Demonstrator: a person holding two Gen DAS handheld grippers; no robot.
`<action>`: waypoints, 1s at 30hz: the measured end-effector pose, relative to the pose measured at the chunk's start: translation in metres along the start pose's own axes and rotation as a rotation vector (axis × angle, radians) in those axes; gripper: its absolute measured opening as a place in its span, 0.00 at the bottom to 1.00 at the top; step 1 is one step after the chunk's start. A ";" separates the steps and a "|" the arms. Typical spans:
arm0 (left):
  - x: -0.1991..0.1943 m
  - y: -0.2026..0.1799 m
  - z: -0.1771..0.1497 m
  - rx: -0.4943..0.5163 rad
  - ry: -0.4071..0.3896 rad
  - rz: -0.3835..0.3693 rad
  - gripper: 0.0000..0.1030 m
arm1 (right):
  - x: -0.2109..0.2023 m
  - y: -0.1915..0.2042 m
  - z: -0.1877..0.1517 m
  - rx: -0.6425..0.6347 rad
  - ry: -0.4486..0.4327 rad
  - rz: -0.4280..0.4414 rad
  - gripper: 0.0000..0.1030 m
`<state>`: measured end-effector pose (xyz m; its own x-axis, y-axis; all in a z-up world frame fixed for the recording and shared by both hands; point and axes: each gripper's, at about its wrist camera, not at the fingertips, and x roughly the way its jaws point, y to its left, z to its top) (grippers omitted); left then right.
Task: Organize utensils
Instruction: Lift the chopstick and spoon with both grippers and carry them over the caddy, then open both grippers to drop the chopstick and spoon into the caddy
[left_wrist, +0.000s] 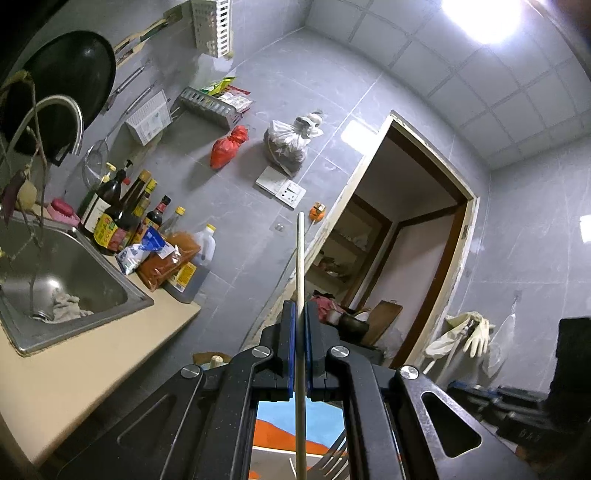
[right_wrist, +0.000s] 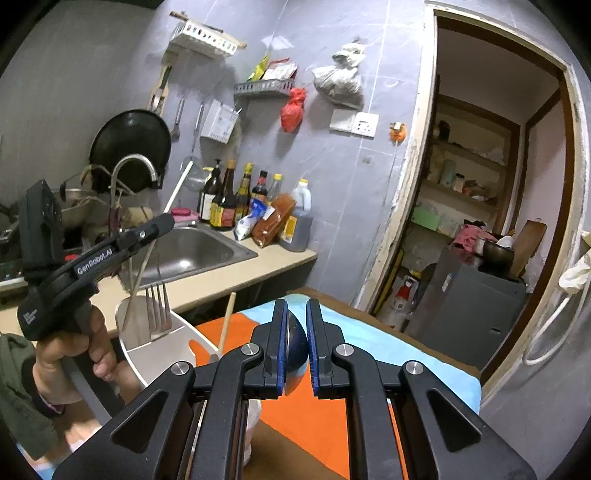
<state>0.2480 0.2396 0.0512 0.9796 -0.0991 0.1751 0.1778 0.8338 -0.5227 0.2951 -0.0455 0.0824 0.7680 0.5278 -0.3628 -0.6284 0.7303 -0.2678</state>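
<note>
One chopstick pinched upright between the left gripper jaws above the white utensil holder with forks on the orange-and-blue mat, a spoon bowl clamped in the right gripper, sink on the counter beyond.

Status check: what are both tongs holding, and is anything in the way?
Left tongs shut on pale wooden chopstick. Right tongs shut on shiny metal spoon bowl. White utensil caddy holds steel fork; nothing blocking.
</note>
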 end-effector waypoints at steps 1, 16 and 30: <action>0.000 0.001 0.000 -0.007 -0.005 -0.001 0.02 | 0.003 0.002 0.000 -0.004 0.008 -0.001 0.08; -0.007 -0.019 -0.020 0.134 -0.078 0.070 0.02 | 0.021 0.022 -0.005 -0.030 0.060 0.031 0.08; -0.017 -0.039 -0.037 0.227 0.044 0.062 0.04 | 0.024 0.016 -0.019 0.067 0.060 0.126 0.12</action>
<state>0.2276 0.1889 0.0373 0.9920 -0.0630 0.1095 0.0960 0.9394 -0.3291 0.3012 -0.0295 0.0526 0.6738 0.5916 -0.4428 -0.7079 0.6885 -0.1573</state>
